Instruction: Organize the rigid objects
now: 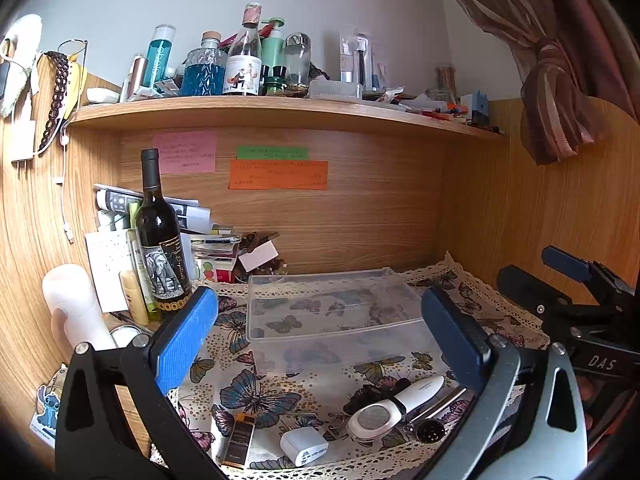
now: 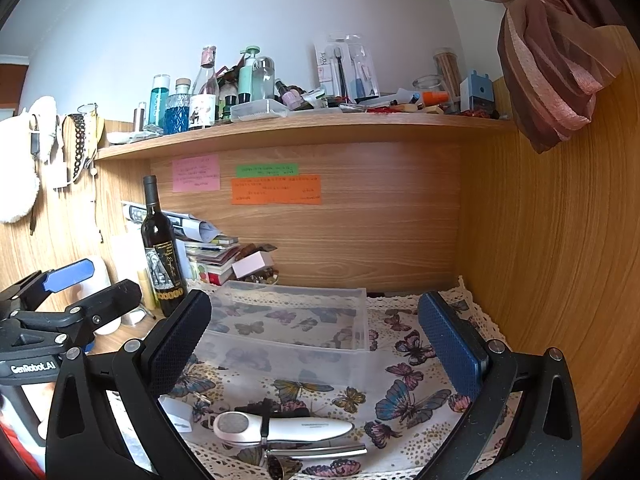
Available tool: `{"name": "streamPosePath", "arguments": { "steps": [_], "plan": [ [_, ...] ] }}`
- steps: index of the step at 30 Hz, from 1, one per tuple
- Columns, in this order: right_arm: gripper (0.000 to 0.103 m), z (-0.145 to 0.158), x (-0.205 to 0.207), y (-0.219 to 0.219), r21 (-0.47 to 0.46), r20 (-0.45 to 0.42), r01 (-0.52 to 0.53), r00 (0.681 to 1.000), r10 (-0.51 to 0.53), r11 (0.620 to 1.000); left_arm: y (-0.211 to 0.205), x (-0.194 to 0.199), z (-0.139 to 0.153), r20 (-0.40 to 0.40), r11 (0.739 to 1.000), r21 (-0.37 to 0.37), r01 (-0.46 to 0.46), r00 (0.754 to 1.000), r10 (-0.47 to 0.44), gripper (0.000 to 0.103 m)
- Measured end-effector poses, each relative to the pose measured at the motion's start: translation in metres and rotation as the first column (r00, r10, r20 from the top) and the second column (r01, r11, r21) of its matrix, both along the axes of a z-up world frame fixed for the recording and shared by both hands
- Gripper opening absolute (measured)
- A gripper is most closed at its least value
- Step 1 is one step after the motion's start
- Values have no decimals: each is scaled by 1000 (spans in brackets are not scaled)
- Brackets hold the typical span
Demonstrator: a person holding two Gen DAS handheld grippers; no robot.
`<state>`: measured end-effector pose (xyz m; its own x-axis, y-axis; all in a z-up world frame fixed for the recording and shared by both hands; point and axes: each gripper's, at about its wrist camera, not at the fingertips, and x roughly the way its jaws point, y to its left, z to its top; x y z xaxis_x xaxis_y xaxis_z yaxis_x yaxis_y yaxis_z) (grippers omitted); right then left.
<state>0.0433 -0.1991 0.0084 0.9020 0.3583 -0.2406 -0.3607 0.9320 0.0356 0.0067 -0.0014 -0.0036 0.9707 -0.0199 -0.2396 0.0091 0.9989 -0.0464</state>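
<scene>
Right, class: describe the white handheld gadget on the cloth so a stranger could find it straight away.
Start at the clear plastic box on the butterfly cloth, then come toward the front edge. The white gadget lies on its side there, beside a metal tool. Unlike the small white plug nearby, it is long, with a round grey disc at one end.

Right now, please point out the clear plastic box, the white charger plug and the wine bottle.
clear plastic box [image 1: 256, 312], left wrist view, left wall.
white charger plug [image 1: 301, 445], left wrist view, top face.
wine bottle [image 2: 163, 264], right wrist view, label on the body.
</scene>
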Motion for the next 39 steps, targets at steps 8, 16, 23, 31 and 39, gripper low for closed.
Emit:
{"name": "streamPosePath", "arguments": {
  "steps": [8, 16, 23, 31, 39],
  "plan": [
    [103, -1, 0, 0, 1, -1, -3, 1000, 3, 1000, 0, 0, 0, -2, 1000, -1, -1, 1000, 1, 103],
    [103, -1, 0, 1, 0, -2, -5, 1000, 5, 1000, -2, 2, 1, -18, 1000, -11, 26, 1000, -26, 103],
    [103, -7, 6, 0, 12, -24, -9, 1000, 9, 1000, 2, 5, -3, -34, 1000, -23, 11, 999, -12, 103],
    [89, -40, 30, -5, -64, -167, -21, 986, 10, 998, 28, 20, -27, -141, 998, -48, -46, 989, 39, 87],
    [87, -81, 40, -10, -155, -307, -55, 952, 5, 986, 70, 36, -81, -357, 988, -75, -132, 929, 98, 71]
  ]
}}
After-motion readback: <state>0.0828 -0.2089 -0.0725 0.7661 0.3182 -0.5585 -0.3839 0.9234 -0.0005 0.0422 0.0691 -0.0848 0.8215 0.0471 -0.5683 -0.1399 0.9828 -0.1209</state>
